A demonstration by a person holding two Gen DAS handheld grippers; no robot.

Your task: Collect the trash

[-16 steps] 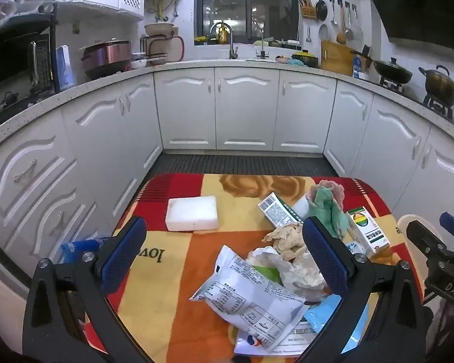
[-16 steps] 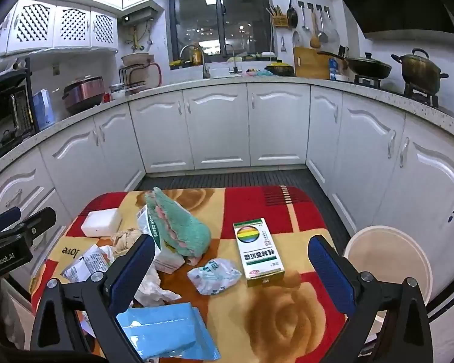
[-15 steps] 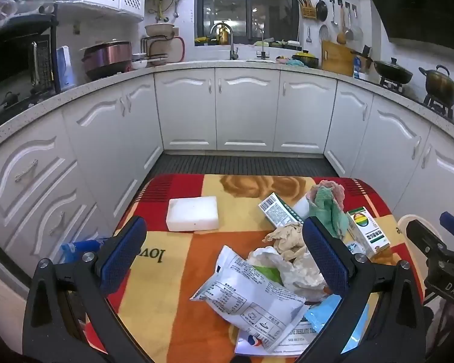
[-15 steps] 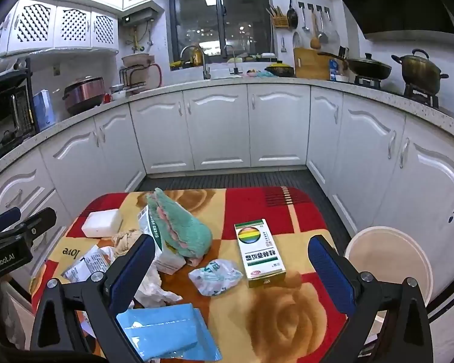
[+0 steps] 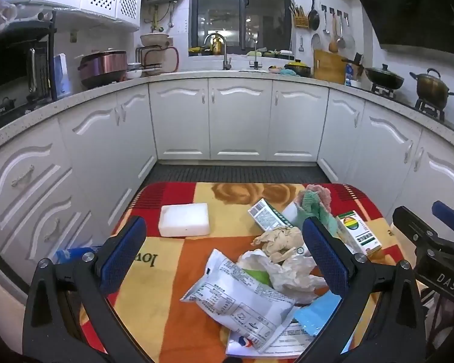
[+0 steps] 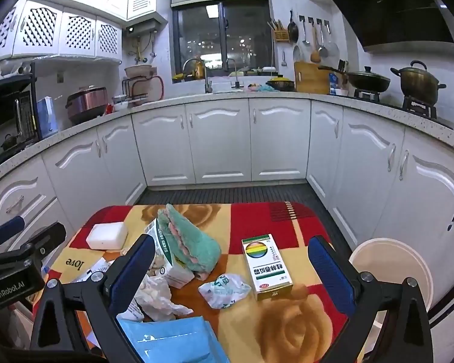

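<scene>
On the patterned cloth [image 6: 287, 220], crumpled wrappers [image 6: 225, 289] surround a fuzzy towel [image 6: 193, 246].

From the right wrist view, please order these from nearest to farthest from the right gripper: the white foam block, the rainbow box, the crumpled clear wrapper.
1. Crumpled clear wrapper: just ahead of the right gripper, between its open jaws.
2. Rainbow box: slightly farther, right of centre.
3. White foam block: farthest, at the far left of the table.
</scene>
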